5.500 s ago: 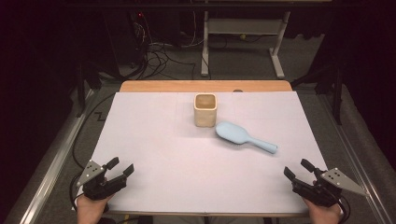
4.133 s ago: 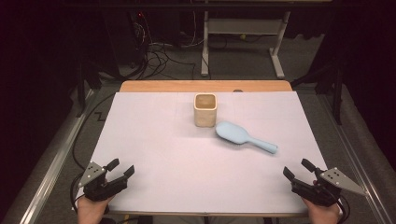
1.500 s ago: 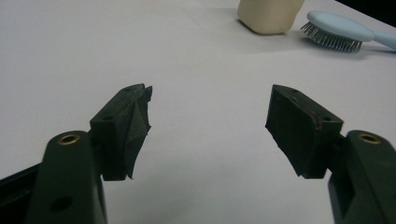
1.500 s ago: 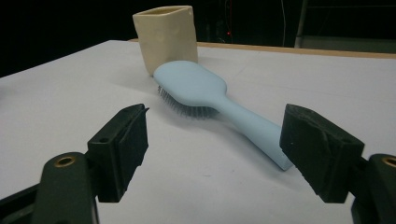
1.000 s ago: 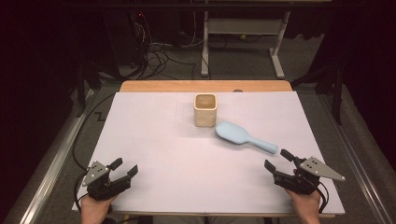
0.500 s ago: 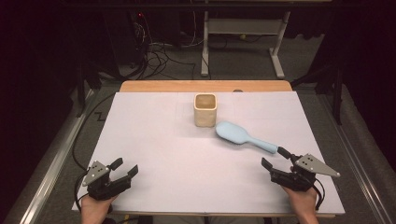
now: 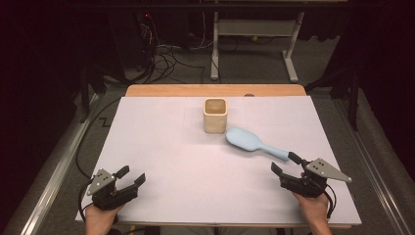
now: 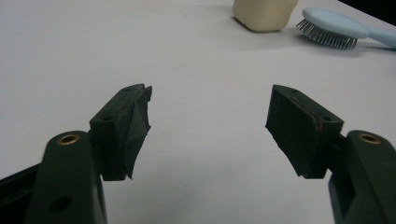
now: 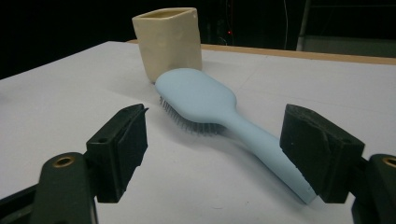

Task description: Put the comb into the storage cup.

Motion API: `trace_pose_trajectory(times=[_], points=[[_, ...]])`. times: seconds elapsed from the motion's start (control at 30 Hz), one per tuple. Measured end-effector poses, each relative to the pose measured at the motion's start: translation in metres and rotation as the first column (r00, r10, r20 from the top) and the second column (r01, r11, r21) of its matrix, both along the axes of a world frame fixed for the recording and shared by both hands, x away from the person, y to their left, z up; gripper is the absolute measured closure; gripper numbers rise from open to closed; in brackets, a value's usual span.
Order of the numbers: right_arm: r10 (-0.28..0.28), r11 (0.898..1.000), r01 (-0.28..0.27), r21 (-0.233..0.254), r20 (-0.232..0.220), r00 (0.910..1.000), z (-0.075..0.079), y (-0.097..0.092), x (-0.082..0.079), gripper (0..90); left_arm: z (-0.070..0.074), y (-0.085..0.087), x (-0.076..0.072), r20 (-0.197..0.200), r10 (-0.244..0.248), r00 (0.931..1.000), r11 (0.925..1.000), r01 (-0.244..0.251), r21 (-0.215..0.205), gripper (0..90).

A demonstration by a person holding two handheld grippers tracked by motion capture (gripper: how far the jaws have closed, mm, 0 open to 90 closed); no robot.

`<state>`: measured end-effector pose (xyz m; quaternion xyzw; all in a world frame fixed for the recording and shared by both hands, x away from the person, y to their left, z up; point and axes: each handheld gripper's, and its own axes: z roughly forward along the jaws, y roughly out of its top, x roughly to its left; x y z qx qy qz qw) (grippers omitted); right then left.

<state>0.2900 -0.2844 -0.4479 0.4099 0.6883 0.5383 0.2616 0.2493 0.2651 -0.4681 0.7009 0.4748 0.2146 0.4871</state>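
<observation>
A light blue hairbrush (image 7: 254, 143) lies bristles down on the white sheet, its handle pointing to the front right. Just behind its head stands a cream square cup (image 7: 215, 115), upright. My right gripper (image 7: 285, 162) is open at the handle's end. In the right gripper view the brush (image 9: 201, 98) runs between the jaws without touching the pads, and the cup (image 9: 168, 42) is behind it. My left gripper (image 7: 132, 175) rests open near the front left corner. The left gripper (image 8: 210, 91) holds nothing, with the cup (image 8: 264, 14) and brush (image 8: 334, 28) far off.
The white sheet (image 7: 166, 147) covers the table, with a wooden strip (image 7: 215, 90) bare at the far edge. Cables (image 7: 161, 61) and a desk frame (image 7: 254, 44) stand on the floor beyond. Metal rails run along both sides of the table.
My right gripper has moved from the front right corner forward and left, up to the brush handle's end. The left gripper, brush and cup have stayed put.
</observation>
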Motion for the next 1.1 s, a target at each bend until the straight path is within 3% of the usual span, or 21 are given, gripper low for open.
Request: trace_pose_trajectory(times=[0.17,0.33,1.1], points=[[0.001,1.000,-0.001,0.002,-0.005,1.0000,0.000,0.001,0.001,23.7,0.000,-0.001,0.000,0.001,-0.004,1.0000,1.0000,0.004,0.001,30.7],[-0.004,0.999,0.004,0.034,-0.011,0.9999,0.000,0.002,0.003,23.5,0.000,-0.001,0.000,0.007,-0.005,1.0000,1.0000,0.005,0.001,31.1],[-0.003,0.999,0.004,0.050,-0.023,0.9997,0.004,0.014,0.017,23.2,0.001,-0.001,-0.001,0.011,-0.009,0.9999,0.9999,0.009,-0.004,31.7]])
